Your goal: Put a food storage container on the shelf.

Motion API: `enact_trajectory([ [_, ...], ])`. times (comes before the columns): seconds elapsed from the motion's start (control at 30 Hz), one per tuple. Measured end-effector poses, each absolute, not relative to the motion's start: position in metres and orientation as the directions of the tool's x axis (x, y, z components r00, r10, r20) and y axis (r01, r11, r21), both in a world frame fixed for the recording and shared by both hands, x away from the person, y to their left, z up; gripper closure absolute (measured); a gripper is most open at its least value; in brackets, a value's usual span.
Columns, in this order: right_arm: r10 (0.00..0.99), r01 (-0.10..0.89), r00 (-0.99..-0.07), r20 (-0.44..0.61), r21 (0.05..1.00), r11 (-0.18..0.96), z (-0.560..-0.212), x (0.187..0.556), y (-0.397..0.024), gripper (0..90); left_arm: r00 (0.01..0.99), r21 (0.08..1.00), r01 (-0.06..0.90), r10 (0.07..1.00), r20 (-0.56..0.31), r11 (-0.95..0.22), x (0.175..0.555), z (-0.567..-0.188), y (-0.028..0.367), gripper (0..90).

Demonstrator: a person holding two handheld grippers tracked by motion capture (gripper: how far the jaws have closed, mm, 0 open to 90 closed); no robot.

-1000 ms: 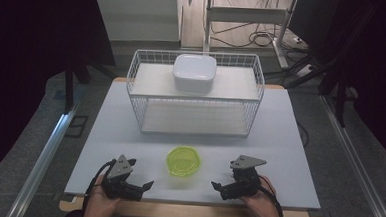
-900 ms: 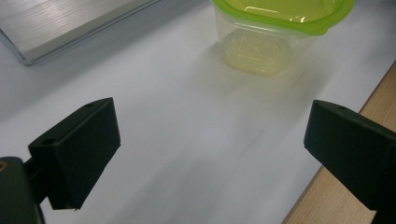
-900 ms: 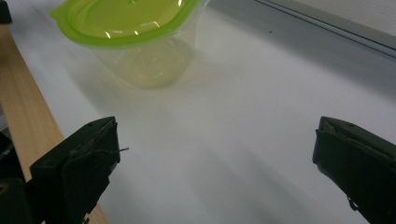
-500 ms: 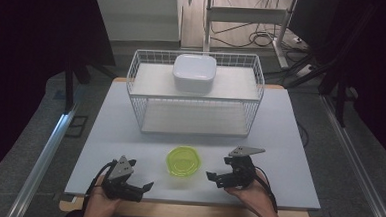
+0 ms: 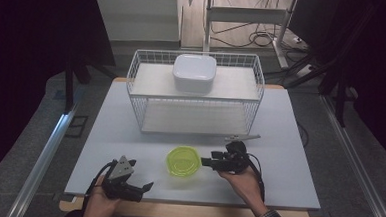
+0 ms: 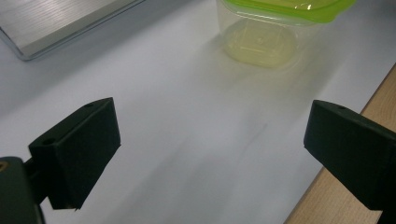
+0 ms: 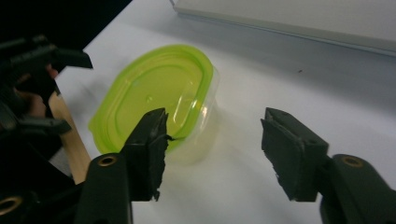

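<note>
At the near edge of the table (image 5: 299,144), the left gripper (image 5: 137,189) rests in the person's left hand with its jaws spread wide and nothing between them; it sits where it did a second ago, and in the left gripper view the bare tabletop lies between its two black pads.

Just beyond it, the right gripper (image 5: 207,163) has changed the most. A second ago it sat well off to the right of the container (image 5: 183,161); now it has swung in toward the middle, lying on its side with its jaws aimed at the container's right flank. Its jaws have just been closing from wide to about half way, yet they grip nothing: in the right gripper view one pad sits right at the near rim of the lid (image 7: 154,95), and I cannot tell if it touches, while the other pad stands apart over bare table. My reading is that the grab on the container is being set up but is not yet made, and the jaws may need to sit further round the wall before they squeeze.

The container is a small, clear plastic tub with rounded corners and a bright lime-green lid pressed on top. It stands upright on the table, between the two grippers and nearer the right one. It looks empty, light and slick-sided, so it may slide if it is pinched off centre.

Farther back stands a white wire basket (image 5: 134,85), well apart from the tub, with a white lidded box (image 5: 194,72) on its upper shelf.
</note>
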State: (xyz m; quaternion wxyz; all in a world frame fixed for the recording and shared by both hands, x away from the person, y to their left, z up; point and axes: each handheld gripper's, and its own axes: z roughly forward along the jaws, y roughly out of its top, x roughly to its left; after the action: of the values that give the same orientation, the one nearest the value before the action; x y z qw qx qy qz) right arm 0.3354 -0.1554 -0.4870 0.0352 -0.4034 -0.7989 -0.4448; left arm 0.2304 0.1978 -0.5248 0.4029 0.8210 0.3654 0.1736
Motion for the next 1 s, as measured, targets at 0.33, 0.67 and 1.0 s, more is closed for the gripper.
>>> enact_trajectory([
  [0.33,0.594,0.742,-0.621,0.511,0.628,0.236,-0.492,0.353,-0.140,59.1,0.678,0.784,0.458,0.735,-0.005,-0.418,0.230,-0.525,0.197,3.6],
  [0.67,0.558,0.817,-0.547,0.624,0.544,0.192,-0.506,0.366,-0.133,73.3,0.681,0.782,0.457,0.732,-0.001,-0.425,0.230,-0.525,0.197,3.8],
  [1.0,0.517,0.847,-0.516,0.683,0.497,0.189,-0.505,0.367,-0.133,81.5,0.682,0.780,0.456,0.731,0.004,-0.429,0.230,-0.526,0.196,3.9],
])
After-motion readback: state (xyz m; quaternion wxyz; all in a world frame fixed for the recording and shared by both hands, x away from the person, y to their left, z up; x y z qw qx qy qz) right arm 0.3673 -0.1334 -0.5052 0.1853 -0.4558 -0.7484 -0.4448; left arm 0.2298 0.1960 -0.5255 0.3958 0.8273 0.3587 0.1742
